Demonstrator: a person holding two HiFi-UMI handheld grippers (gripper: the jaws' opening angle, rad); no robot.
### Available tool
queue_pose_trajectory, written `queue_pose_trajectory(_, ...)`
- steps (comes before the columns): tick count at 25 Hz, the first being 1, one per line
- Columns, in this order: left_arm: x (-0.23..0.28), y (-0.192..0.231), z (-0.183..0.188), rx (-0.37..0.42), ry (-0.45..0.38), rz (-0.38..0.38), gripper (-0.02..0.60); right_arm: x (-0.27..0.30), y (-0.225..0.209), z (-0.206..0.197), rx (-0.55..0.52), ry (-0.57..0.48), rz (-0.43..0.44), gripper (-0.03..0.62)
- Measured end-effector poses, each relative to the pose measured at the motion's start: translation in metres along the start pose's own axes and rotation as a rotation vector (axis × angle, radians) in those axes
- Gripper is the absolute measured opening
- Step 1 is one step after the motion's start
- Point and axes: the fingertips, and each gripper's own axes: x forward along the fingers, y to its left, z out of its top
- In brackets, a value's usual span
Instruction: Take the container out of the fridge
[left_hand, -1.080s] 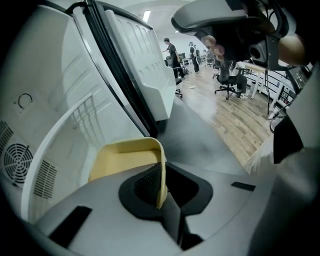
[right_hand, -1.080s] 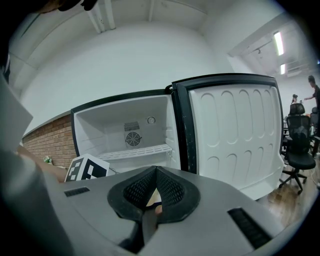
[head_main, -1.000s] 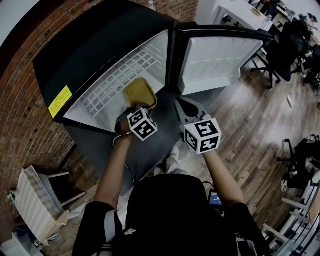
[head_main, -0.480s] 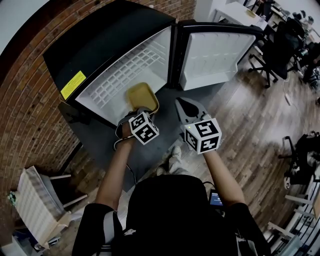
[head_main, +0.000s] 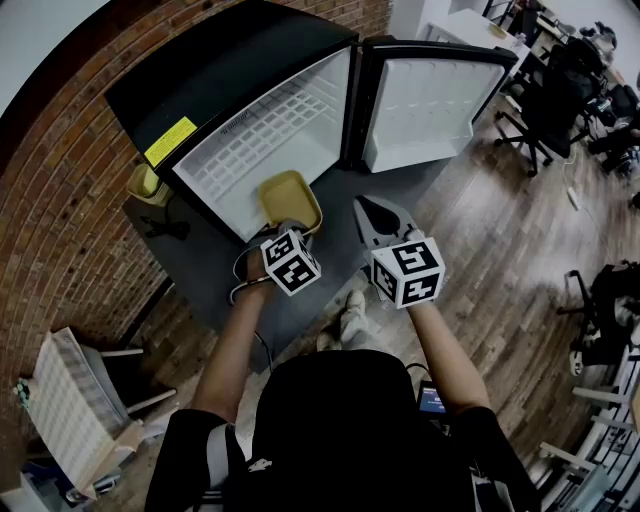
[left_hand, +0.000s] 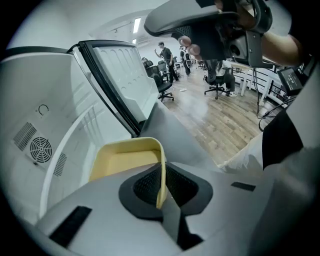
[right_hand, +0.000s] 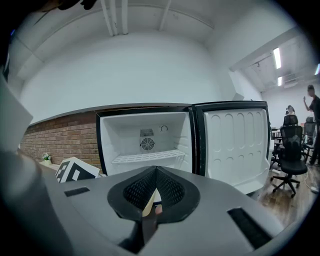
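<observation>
Pale yellow container (head_main: 290, 197), plain, no markings on it. The fridge (head_main: 230, 70) is black outside and white all through the inside. Its shelf (head_main: 262, 135) shows a white grid pattern, and there's a yellow sticker (head_main: 170, 141) on the black top. Left gripper (left_hand: 161, 187): light grey shell, black mesh-patterned pads. Right gripper (right_hand: 152, 197), same grey and black. Left cube (head_main: 291, 262) and right cube (head_main: 407, 272) are white with black square markers. Red-brown brick wall (head_main: 60, 230), brown wood-plank floor (head_main: 500, 230), dark grey flooring (head_main: 200, 280) by the fridge.

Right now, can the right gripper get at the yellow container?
Probably yes: the right gripper, jaws shut, hangs just beside the container with nothing between; the left gripper clamps only its near rim.
</observation>
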Motion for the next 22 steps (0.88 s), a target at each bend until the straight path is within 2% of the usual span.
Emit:
queue_pose_trajectory(11, -0.026, -0.023, -0.003, 0.017, -0.026, 0.004, 0.031, -0.024, 0.022, -0.001, -0.017, -0.018, -0.013, 0.04)
queue_pose_trajectory(22, -0.036, -0.034, 0.013, 0.031, -0.028, 0.018, 0.031, -0.043, 0.019, 0.002, -0.021, -0.033, -0.011, 0.04)
